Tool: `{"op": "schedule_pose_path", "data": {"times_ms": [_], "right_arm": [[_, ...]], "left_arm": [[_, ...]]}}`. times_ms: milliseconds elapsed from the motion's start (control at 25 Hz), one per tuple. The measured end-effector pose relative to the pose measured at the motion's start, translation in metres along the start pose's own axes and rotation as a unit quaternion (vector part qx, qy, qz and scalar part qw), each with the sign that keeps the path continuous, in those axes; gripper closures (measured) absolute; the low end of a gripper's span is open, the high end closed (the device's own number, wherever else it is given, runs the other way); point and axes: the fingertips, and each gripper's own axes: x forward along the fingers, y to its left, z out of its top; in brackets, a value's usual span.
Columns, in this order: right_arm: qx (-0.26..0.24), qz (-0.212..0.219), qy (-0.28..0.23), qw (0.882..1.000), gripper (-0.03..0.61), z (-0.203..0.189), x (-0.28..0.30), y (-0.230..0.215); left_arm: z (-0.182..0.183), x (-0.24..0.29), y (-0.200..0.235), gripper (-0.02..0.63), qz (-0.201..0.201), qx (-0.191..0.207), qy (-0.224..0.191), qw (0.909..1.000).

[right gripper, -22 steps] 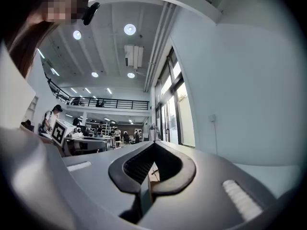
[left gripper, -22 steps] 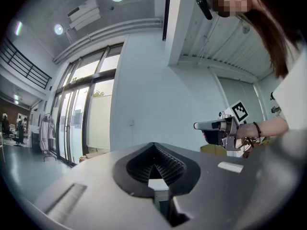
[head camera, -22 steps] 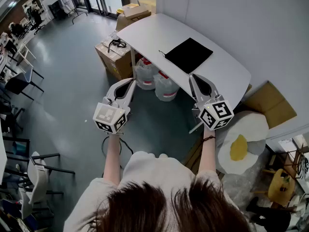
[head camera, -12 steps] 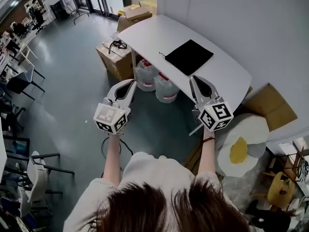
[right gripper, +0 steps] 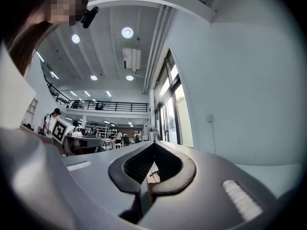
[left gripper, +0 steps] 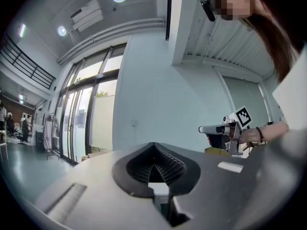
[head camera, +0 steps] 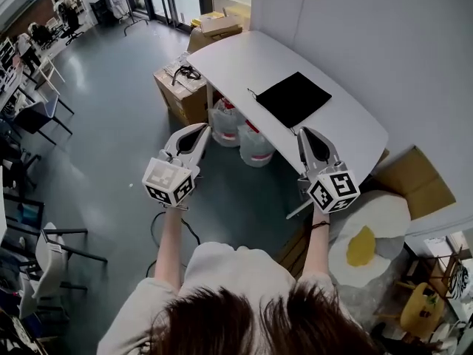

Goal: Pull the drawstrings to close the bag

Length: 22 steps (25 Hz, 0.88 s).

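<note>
"Where's the bag?"

"The black bag (head camera: pixel 294 98) lies flat on the white table (head camera: pixel 244 58), toward the wall side. A thin bit of cord (head camera: pixel 252 92) pokes out at its left corner. That's a drawstring, I'd guess. Nothing is touching it."

"And the grippers?"

"The person holds both out in front, roughly level and well short of the bag. The left gripper (head camera: pixel 201 129) hangs over the floor, off the table's edge. The right gripper (head camera: pixel 305 132) lines up with the table's near rim, closer to the bag but apart from it."

"Are they carrying anything?"

"No. The jaws of each are pressed together with nothing between them. Past the left one's tips you see only wall and tall windows. Past the right one's, the long hall."

"Why hold them like that?"

"It looks like a ready pose to me, one gripper on each side because there's a cord for each. The pulling hasn't begun. They'd have to open the jaws and come down to the bag's mouth. I can only make out one cord end, so finding the other may be the fiddly part."

"Is anything in the way?"

"Not really. The water jugs (head camera: pixel 255 145) sit under the table and a cardboard box (head camera: pixel 179 93) stands beside it, both clear of the bag."
</note>
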Motion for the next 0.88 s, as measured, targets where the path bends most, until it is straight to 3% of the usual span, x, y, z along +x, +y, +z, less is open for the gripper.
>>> {"op": "schedule_pose_path", "data": {"times_ms": [440, 880], "right_arm": [[0.003, -0.005, 0.024, 1.000, 0.565, -0.016, 0.019, -0.020], [0.013, -0.047, 0.026, 0.998, 0.565, -0.031, 0.060, -0.052]], "left_arm": [[-0.013, 0.020, 0.014, 0.623, 0.009, -0.014, 0.009, 0.9998], [-0.032, 0.070, 0.049, 0.623, -0.030, -0.025, 0.013, 0.9991]]}}
